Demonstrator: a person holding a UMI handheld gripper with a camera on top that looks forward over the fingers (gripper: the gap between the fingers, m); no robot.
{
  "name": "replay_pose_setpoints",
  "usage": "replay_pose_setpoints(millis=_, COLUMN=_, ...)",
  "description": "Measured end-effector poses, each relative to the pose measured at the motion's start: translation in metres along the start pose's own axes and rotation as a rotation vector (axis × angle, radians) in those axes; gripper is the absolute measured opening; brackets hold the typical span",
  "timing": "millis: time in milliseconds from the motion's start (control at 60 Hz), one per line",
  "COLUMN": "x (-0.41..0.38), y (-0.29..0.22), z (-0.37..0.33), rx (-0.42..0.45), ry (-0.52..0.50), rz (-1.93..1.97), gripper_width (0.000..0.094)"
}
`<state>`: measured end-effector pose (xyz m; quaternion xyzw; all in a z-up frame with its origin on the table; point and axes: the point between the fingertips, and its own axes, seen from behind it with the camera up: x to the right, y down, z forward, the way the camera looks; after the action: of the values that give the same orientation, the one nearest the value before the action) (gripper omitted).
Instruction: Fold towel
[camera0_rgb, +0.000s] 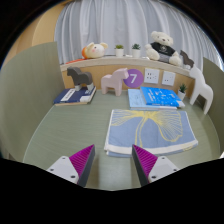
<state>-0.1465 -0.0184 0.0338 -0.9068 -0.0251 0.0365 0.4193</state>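
Note:
A light blue towel (150, 130) with a pale yellow pattern lies flat on the green table (60, 130), just ahead of my fingers and slightly to the right. Its near edge shows stacked layers. My gripper (113, 160) is open and empty above the table, short of the towel's near edge. The left magenta pad (82, 158) and the right pad (146, 158) stand wide apart with bare table between them.
Beyond the towel lies a blue packet (158, 97). A book (74, 96) lies at the far left. A white horse figure (113, 80) and another (206, 95) stand at the back. Two plush bears (95, 50) (161, 47) sit on a shelf by the curtain.

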Motion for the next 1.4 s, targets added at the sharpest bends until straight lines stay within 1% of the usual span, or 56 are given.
replay_pose_setpoints(millis=117, x=-0.004, y=-0.03, z=0.057, rx=-0.009, ry=0.028, rz=-0.018, gripper_width=0.0738)
replay_pose_setpoints(millis=217, x=-0.01, y=-0.043, z=0.095, rx=-0.03, ry=0.033, rz=-0.013, gripper_width=0.0714)
replay_pose_setpoints(millis=267, x=-0.008, y=-0.042, z=0.107, rx=-0.054, ry=0.049, rz=-0.027, gripper_width=0.0682)
replay_pose_setpoints(millis=317, x=0.002, y=-0.035, z=0.114, rx=-0.092, ry=0.094, rz=-0.054, gripper_width=0.0577)
replay_pose_setpoints(millis=350, x=0.002, y=-0.038, z=0.114, rx=-0.085, ry=0.101, rz=-0.067, gripper_width=0.0528)
replay_pose_setpoints(millis=417, x=0.012, y=-0.035, z=0.113, rx=-0.093, ry=0.152, rz=-0.051, gripper_width=0.0317)
replay_pose_setpoints(millis=467, x=0.022, y=-0.034, z=0.112, rx=-0.092, ry=0.197, rz=-0.062, gripper_width=0.0092)
replay_pose_setpoints(millis=483, x=0.024, y=-0.034, z=0.112, rx=-0.094, ry=0.207, rz=-0.081, gripper_width=0.0073)
replay_pose_setpoints(millis=567, x=0.024, y=-0.033, z=0.111, rx=-0.106, ry=0.2, rz=-0.125, gripper_width=0.0045)
replay_pose_setpoints(millis=717, x=0.027, y=-0.036, z=0.105, rx=-0.161, ry=0.174, rz=-0.123, gripper_width=0.0036)
replay_pose_setpoints(millis=783, x=0.045, y=-0.064, z=0.083, rx=-0.122, ry=0.206, rz=-0.121, gripper_width=0.0036)
replay_pose_setpoints(millis=883, x=0.099, y=-0.113, z=0.037, rx=-0.041, ry=0.289, rz=-0.127, gripper_width=0.0035)
replay_pose_setpoints(millis=983, x=0.168, y=-0.139, z=0.006, rx=0.003, ry=0.353, rz=-0.098, gripper_width=0.0035)
replay_pose_setpoints(millis=1050, x=0.213, y=-0.139, z=0.001, rx=0.006, ry=0.369, rz=-0.089, gripper_width=0.004)
replay_pose_setpoints(millis=1117, x=0.249, y=-0.122, z=0.006, rx=-0.037, ry=0.341, rz=-0.087, gripper_width=0.0053)
replay_pose_setpoints(millis=1150, x=0.264, y=-0.113, z=0.011, rx=-0.054, ry=0.321, rz=-0.102, gripper_width=0.0087)
replay_pose_setpoints(millis=1183, x=0.279, y=-0.104, z=0.016, rx=-0.065, ry=0.314, rz=-0.114, gripper_width=0.0146)
replay_pose_setpoints(millis=1250, x=0.315, y=-0.081, z=0.024, rx=-0.1, ry=0.33, rz=-0.131, gripper_width=0.0229)
replay_pose_setpoints(millis=1317, x=0.339, y=-0.058, z=0.03, rx=-0.141, ry=0.345, rz=-0.139, gripper_width=0.0376)
replay_pose_setpoints(millis=1400, x=0.343, y=-0.044, z=0.029, rx=-0.152, ry=0.303, rz=-0.113, gripper_width=0.0522)
